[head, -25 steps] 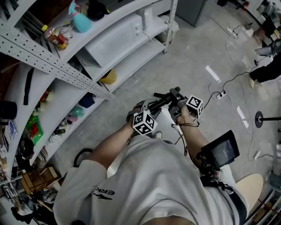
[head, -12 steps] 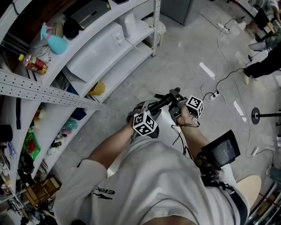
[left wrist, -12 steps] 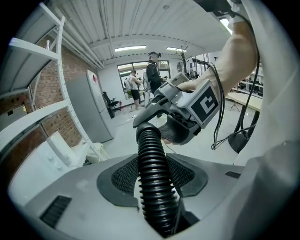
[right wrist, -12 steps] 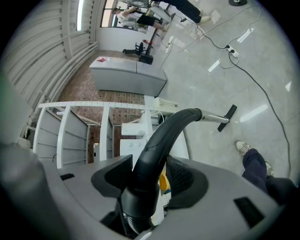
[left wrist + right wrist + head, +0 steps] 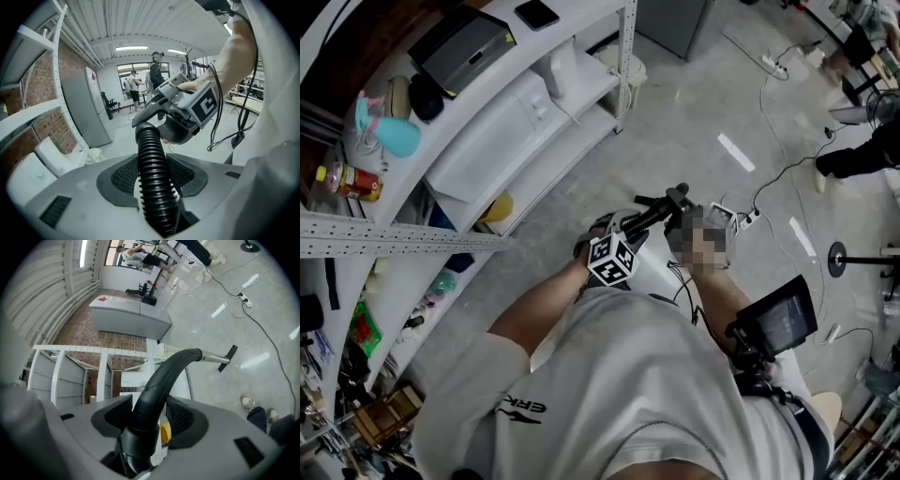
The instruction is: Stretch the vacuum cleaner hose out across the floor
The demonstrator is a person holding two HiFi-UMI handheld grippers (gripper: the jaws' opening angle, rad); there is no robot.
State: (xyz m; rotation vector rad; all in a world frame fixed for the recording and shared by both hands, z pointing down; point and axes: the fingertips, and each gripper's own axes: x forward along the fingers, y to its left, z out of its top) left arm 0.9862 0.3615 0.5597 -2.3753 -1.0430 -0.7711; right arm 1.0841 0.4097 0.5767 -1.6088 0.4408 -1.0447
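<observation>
Black ribbed plastic vacuum hose is clamped in left claw, centre frame. Its smooth curved black handle tube is clamped in right claw. Risk judged: grip could be lost if tugged hard.

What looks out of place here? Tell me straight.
Nothing is spilled or broken. A corded power strip lies loose on the floor, where the hose might snag once it is stretched out.

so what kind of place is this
Probably a workshop or lab storeroom: metal shelves crammed with odds and ends, a bare concrete floor strewn with cables, and a brick wall.
</observation>
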